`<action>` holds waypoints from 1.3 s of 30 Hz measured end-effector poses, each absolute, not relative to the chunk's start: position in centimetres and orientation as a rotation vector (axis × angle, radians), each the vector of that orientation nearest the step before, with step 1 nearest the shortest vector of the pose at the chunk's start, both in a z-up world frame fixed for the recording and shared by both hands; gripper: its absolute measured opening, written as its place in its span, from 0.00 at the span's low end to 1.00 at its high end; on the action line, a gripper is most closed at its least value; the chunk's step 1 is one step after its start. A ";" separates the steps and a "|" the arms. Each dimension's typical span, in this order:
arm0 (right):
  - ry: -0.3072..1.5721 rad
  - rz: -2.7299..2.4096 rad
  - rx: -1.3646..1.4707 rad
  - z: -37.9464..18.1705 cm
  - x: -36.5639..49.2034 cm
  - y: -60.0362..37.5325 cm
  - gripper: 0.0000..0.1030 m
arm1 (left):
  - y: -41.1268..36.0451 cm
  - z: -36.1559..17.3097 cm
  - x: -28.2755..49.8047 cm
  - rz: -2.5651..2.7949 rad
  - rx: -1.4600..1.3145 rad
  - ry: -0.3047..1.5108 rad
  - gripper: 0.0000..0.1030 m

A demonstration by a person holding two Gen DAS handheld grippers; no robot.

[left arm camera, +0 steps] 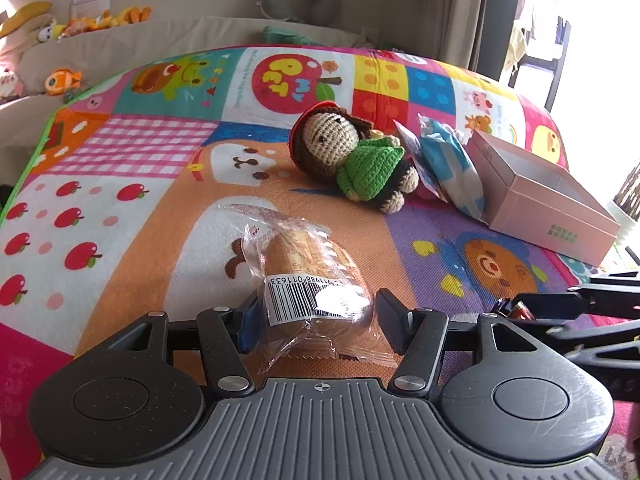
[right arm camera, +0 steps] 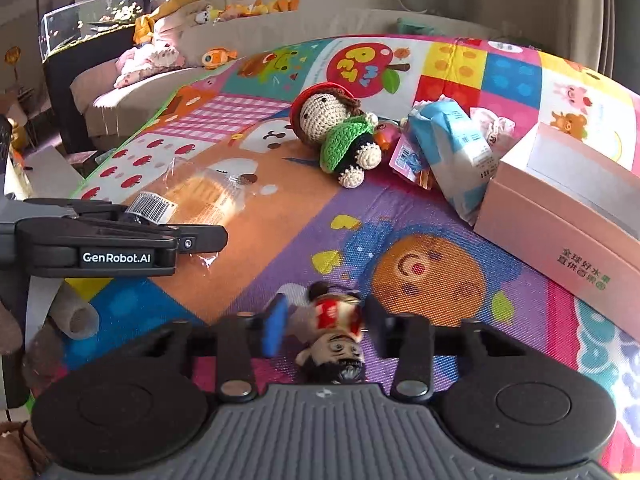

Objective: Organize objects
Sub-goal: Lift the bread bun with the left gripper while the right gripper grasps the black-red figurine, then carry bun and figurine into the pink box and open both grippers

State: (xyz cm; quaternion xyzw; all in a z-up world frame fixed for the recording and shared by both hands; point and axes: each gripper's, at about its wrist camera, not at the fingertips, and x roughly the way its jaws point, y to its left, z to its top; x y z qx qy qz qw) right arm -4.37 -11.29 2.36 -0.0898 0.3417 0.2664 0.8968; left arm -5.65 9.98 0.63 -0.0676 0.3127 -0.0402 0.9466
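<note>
L gripper [left arm camera: 316, 316] jaws straddle wrapped bun [left arm camera: 310, 280], open w/ a gap; slick film may slip. R gripper [right arm camera: 320, 330] open around figurine [right arm camera: 334, 340]; may pinch off-centre.

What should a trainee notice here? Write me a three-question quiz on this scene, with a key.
1. True or false: the pink box on the mat has its lid on.
2. Multiple choice: what lies between the fingers of the left hand-held gripper? A) crochet doll B) wrapped bread C) tissue pack
3. Fill in: the small figurine sits between the fingers of the ____ hand-held gripper.

Key:
1. False; the box is open, its inside showing.
2. B; the wrapped bread with a barcode label. The crochet doll and tissue pack lie farther off, near the box.
3. Right.
</note>
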 end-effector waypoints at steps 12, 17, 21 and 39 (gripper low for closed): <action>0.604 0.469 -0.056 6.2 -7.7 -19.6 0.18 | 8.3 3.6 -7.7 -0.193 -0.078 0.560 0.56; 0.594 0.489 0.006 6.3 -8.3 -21.8 0.22 | 7.0 6.2 -7.6 -0.238 -0.060 0.529 0.56; 0.596 0.564 0.013 5.4 -8.1 -19.7 0.52 | 7.3 6.3 -7.4 -0.225 -0.080 0.567 0.56; 0.717 0.556 -0.099 2.8 -5.3 -15.9 0.28 | 6.8 2.7 -8.4 -0.267 -0.062 0.682 0.56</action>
